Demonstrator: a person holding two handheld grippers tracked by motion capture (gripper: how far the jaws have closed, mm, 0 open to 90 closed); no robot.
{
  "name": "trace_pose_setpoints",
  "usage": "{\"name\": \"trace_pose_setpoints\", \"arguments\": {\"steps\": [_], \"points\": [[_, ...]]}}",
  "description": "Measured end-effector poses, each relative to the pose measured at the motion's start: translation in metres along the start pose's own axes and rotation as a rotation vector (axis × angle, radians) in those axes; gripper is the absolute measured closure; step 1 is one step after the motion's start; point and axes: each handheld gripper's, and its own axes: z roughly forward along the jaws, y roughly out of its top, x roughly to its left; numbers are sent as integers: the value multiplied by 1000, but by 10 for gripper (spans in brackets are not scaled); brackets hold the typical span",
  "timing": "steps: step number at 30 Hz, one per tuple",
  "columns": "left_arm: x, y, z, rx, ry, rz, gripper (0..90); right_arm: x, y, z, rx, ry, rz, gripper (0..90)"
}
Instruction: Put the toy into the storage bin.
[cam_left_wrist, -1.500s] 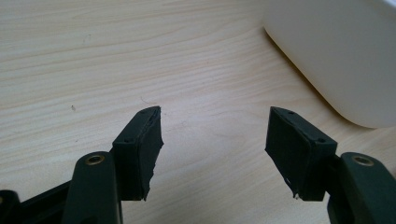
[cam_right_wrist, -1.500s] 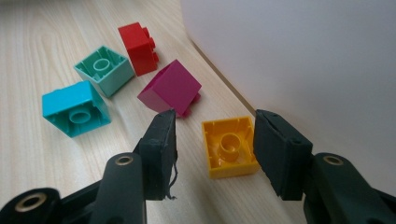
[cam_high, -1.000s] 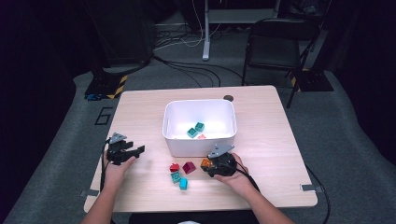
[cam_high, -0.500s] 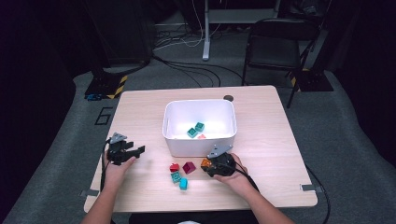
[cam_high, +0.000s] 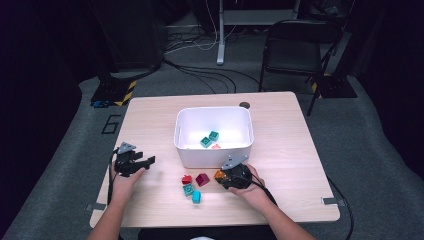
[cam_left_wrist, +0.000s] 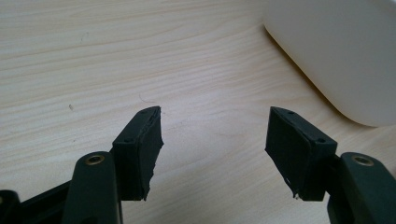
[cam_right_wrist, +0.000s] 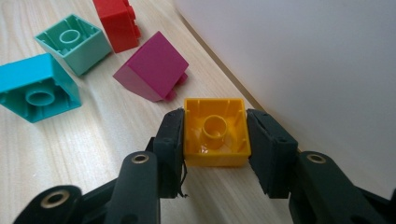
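Both pads of the right claw, just closing, press the yellow brick's hollow underside.

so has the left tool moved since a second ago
No. In the high view the left tool sits in the same spot left of the white bin, near the table's left edge, as in the earlier pictures; its jaws stand open.

From above, your right gripper sits just in front of the white plastic bin, its jaws having just been closing on the small orange plastic block. Beside it on the light wooden table lie a magenta block, a red block, a green block and a cyan block (two teal blocks lie in the bin). Your left gripper rests well apart, jaws parted over bare wood.
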Motion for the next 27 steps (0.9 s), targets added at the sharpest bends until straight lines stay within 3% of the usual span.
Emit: {"name": "trace_pose_setpoints", "arguments": {"steps": [10,27], "points": [[0,0,0,-3,1,-1,358,6,7,-8,-5,26,-14,580],[0,0,-1,-3,3,-1,358,5,18,-25,-27,69,17,580]]}}
